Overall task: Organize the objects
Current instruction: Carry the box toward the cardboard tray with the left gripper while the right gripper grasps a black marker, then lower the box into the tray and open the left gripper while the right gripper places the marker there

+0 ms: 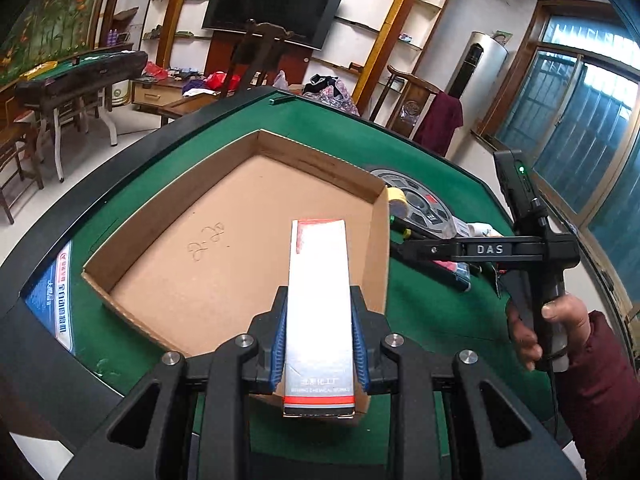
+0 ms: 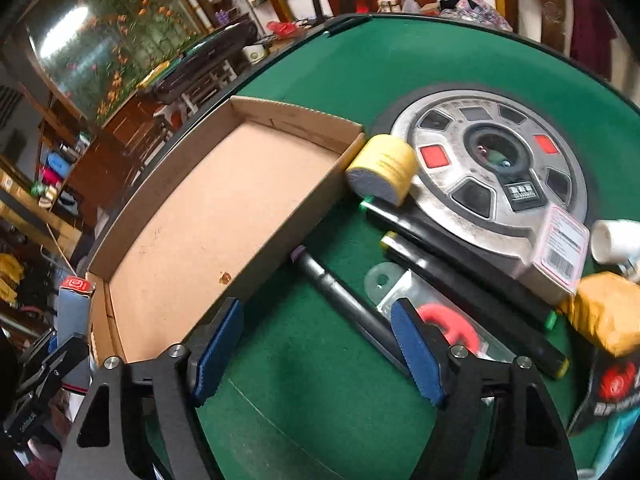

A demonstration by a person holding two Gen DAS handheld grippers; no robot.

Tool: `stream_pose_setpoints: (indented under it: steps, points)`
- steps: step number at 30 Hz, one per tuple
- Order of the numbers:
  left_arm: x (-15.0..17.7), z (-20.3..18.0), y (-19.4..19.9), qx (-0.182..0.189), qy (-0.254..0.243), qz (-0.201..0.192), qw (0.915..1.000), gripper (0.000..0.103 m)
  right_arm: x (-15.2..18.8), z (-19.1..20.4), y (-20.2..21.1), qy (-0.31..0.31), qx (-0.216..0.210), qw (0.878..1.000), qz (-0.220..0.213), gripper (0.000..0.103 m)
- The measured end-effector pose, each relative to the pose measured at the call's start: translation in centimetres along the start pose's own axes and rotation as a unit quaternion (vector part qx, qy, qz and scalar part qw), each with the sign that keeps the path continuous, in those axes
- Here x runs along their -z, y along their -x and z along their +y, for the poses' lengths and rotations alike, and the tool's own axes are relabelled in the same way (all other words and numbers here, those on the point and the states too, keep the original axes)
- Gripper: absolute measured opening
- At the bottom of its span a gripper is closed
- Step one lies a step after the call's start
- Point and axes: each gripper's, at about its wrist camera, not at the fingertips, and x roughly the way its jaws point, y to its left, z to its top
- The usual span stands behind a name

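My left tongs (image 1: pixel 319 344) clamp a white-and-red carton (image 1: pixel 319 304) above the cardboard tray (image 1: pixel 200 256) — my right tongs (image 2: pixel 320 354) gape, gripping nothing, over a black marker (image 2: pixel 344 304) on the green surface (image 2: pixel 320 412).

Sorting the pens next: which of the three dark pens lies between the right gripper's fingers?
The purple-capped pen, nearest the cardboard box; the green-tipped and yellow-tipped pens lie beyond it.

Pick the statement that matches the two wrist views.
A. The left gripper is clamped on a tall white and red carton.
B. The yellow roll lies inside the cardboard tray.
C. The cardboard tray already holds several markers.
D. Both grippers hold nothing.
A: the left gripper has its blue pads pressed against both sides of the white and red carton, above the bare cardboard tray.
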Motion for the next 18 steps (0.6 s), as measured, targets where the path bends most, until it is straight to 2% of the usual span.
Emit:
stream_pose_setpoints:
  steps: [2,4,5,6,7,8,11,14,15,16,18]
  points:
    - [0.0,0.4,-0.1,0.004,0.005,0.002,1.0000,0.026,-0.1,0.4,-0.3,0.000,-0.020,1.000,0.016,0.080]
    - [0.1,0.6,-0.1,0.006,0.006,0.003,1.0000,0.027,-0.2,0.4,-0.9,-0.007,-0.039,0.998,0.041,0.075]
    - [0.1,0.6,-0.2,0.007,0.006,0.004,0.9999,0.027,0.1,0.6,-1.4,-0.006,-0.034,0.998,0.051,0.074]
    - [0.2,0.6,-0.2,0.007,0.006,0.005,0.9999,0.027,0.6,0.9,-1.8,0.003,-0.012,0.998,0.060,0.069]
    - [0.2,0.6,-0.2,0.008,0.006,0.005,0.9999,0.027,0.9,1.4,-1.7,0.022,0.010,0.998,0.051,0.068]
    - [0.2,0.6,-0.1,0.008,0.006,0.005,0.9999,0.027,1.4,2.1,-1.7,0.047,0.046,0.997,0.050,0.066]
    - [0.2,0.6,0.0,0.008,0.005,0.003,1.0000,0.027,2.6,3.0,-1.7,0.083,0.115,0.989,0.047,0.065]
    - [0.2,0.7,0.3,0.003,0.001,-0.001,1.0000,0.027,4.3,3.4,-0.5,0.100,0.125,0.987,0.031,0.065]
    - [0.2,0.7,0.3,0.002,0.001,-0.001,1.0000,0.027,4.6,3.3,-0.4,0.098,0.126,0.987,0.028,0.063]
    - [0.2,0.7,0.3,0.003,0.002,-0.001,1.0000,0.027,4.8,3.0,-0.4,0.094,0.130,0.987,0.022,0.051]
    - [0.3,0.4,0.2,0.003,0.000,0.002,1.0000,0.027,5.2,2.7,0.1,0.079,0.125,0.989,0.008,0.038]
